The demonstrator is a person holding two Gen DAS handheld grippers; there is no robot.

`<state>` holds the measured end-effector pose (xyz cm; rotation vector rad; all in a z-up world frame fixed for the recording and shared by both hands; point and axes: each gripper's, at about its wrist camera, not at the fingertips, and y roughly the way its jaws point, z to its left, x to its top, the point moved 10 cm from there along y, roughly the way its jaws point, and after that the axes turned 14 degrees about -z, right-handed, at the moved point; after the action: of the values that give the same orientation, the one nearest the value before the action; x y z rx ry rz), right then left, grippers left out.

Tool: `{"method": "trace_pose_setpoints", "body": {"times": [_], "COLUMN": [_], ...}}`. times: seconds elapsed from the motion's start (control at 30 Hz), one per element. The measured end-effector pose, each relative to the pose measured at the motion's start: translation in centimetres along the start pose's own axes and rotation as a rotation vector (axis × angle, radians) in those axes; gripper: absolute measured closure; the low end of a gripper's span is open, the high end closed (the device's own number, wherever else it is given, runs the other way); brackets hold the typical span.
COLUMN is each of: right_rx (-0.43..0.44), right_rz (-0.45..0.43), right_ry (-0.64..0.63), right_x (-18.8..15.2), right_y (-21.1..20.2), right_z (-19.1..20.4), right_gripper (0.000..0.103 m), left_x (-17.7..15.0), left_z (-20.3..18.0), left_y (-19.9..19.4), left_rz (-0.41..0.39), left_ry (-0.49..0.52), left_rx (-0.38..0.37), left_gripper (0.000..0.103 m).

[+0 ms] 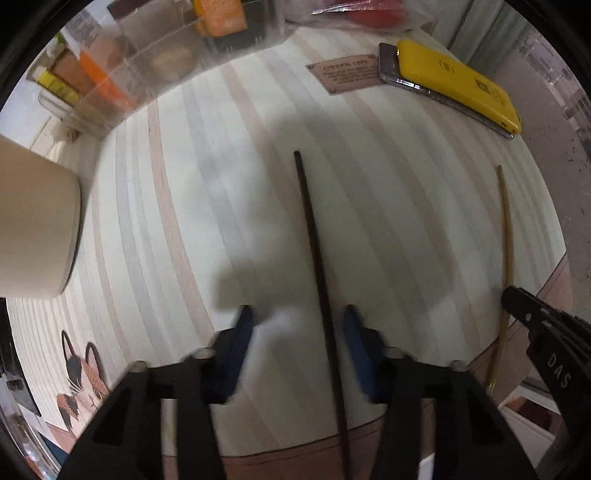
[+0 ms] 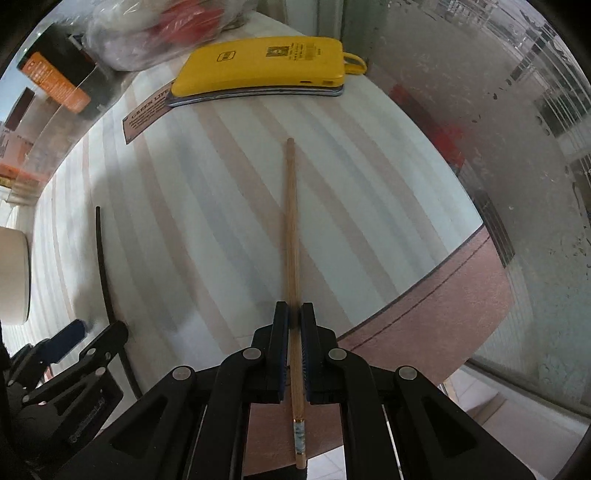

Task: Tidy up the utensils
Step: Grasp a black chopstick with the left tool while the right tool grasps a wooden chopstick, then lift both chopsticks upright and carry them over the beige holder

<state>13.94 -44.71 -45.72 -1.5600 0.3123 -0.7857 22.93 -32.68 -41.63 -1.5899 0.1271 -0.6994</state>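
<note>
A black chopstick [image 1: 314, 236] lies on the striped table mat [image 1: 207, 184], pointing away from me. My left gripper [image 1: 298, 317] is open, its blue-padded jaws on either side of the chopstick's near part, closer to the right jaw. A wooden chopstick [image 2: 291, 221] is clamped between the jaws of my right gripper [image 2: 294, 314], which is shut on it near its thick end. The wooden chopstick also shows at the right of the left wrist view [image 1: 508, 236], and the black one at the left of the right wrist view [image 2: 103, 266].
A cream cup [image 1: 33, 221] stands at the left. A yellow power bank [image 1: 458, 85] lies on a phone at the far right. A clear box of packets [image 1: 129, 66] and a plastic bag [image 2: 155, 29] are at the back. The mat's edge lies near me.
</note>
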Motion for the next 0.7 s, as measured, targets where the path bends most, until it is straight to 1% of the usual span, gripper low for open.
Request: {"method": "trace_pose_setpoints", "body": {"times": [0.03,0.07,0.13,0.23,0.3,0.37,0.5,0.57,0.67,0.7], "right_rx": [-0.001,-0.004,-0.002,0.021,0.051,0.086,0.167,0.209,0.265,0.278], "right_rz": [0.0,-0.001,-0.004,-0.013,-0.02,-0.024,-0.014,0.001,0.034,0.047], "right_ry": [0.0,0.0,0.003,0.002,-0.013,-0.042,-0.133,-0.18,-0.256,-0.285], "right_x": [0.5,0.5,0.6,0.6,0.2,-0.3,-1.6,-2.6,-4.3,-5.3], "right_y": [0.3,0.3,0.2,0.0,-0.7,-1.4,-2.7,-3.2,-3.8,-3.8], "right_z": [0.0,0.1,0.4,1.8,2.4,4.4,10.4,13.5,18.4,19.9], "right_gripper": [0.096,0.096,0.096,0.096,0.096,0.097,0.097,0.097,0.097,0.097], "left_x": [0.1,0.1,0.1,-0.8,-1.8,-3.2,-6.5,-8.6,-11.9,-12.7], "left_z": [-0.4,-0.5,-0.3,1.2,3.5,5.9,10.8,13.8,18.2,19.0], "left_y": [0.0,0.0,-0.1,-0.6,-1.4,-2.4,-3.8,-4.6,-5.5,-5.7], "left_rz": [-0.004,-0.003,-0.014,-0.021,-0.027,-0.031,-0.021,-0.017,-0.001,0.002], "left_ry": [0.002,0.01,0.03,0.012,-0.025,-0.053,-0.136,-0.191,-0.28,-0.3], "left_rx": [-0.021,-0.02,-0.002,0.007,0.007,0.026,0.053,0.081,0.115,0.121], "left_gripper": [0.094,0.099,0.1,0.1,0.1,0.1,0.1,0.1,0.1,0.1]}}
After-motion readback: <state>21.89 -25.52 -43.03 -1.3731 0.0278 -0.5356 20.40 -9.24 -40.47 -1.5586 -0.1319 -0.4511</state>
